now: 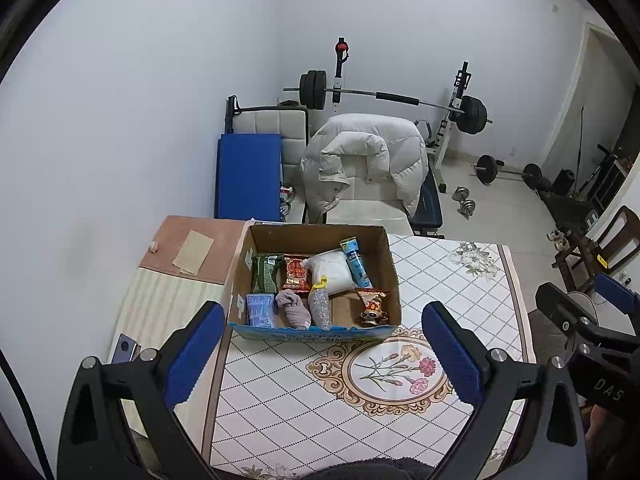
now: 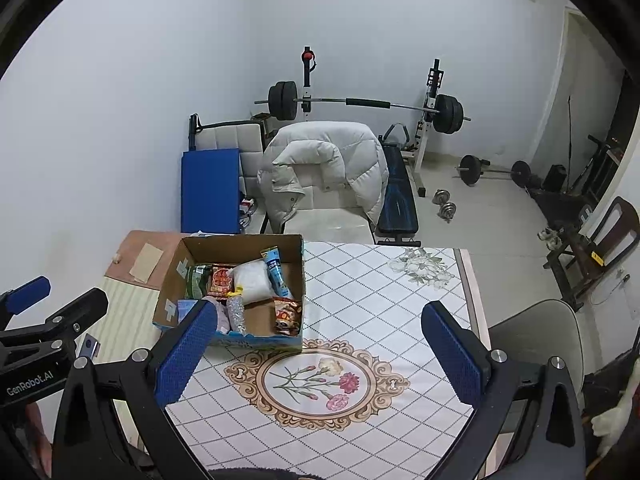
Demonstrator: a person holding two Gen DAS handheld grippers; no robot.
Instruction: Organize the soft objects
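An open cardboard box stands on the table's patterned cloth. It holds a white bag, a green packet, a red packet, a blue tube, a rolled grey cloth, a bead-filled bottle, a blue tissue pack and an orange snack bag. The box also shows in the right wrist view. My left gripper is open and empty, above the table in front of the box. My right gripper is open and empty, to the box's right front.
A phone lies on the striped mat at the left. A chair draped with a white puffer jacket stands behind the table. A blue pad, a barbell rack and dumbbells stand beyond it. A grey chair stands right of the table.
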